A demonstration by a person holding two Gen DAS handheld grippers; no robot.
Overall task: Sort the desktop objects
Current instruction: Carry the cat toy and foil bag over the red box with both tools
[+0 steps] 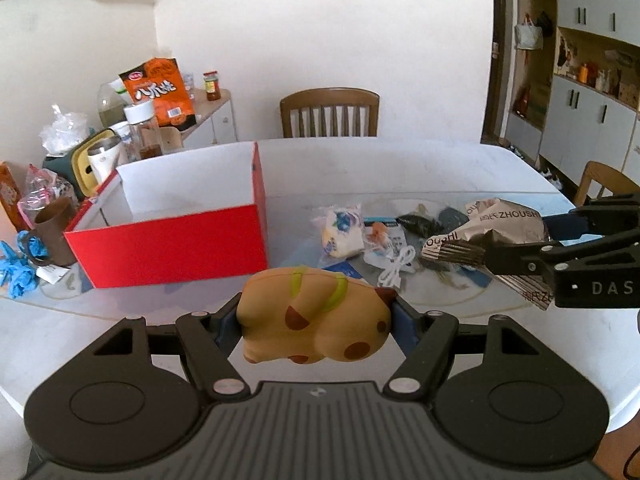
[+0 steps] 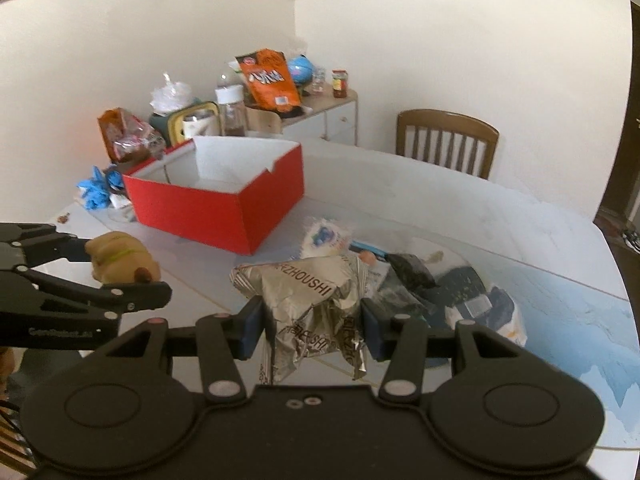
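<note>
While my left claw [image 1: 316, 326] gripped the toy [image 1: 316, 320] and my right claw [image 2: 312, 326] pinched the wrapper [image 2: 316, 304], the red box [image 1: 168, 240] lay up-left, nearer my left.

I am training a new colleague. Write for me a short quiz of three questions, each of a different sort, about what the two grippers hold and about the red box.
1. True or false: the left gripper is shut on a yellow-brown spotted squishy toy.
2. Multiple choice: what is between the pads of the right gripper? A) a white cable B) a crumpled printed wrapper C) a blue glove
3. Fill the gap: the red box stands open on the white table, and the part of its inside that shows is ____.

Key
1. True.
2. B, the crumpled printed wrapper.
3. Empty; nothing shows in it in either view.
</note>
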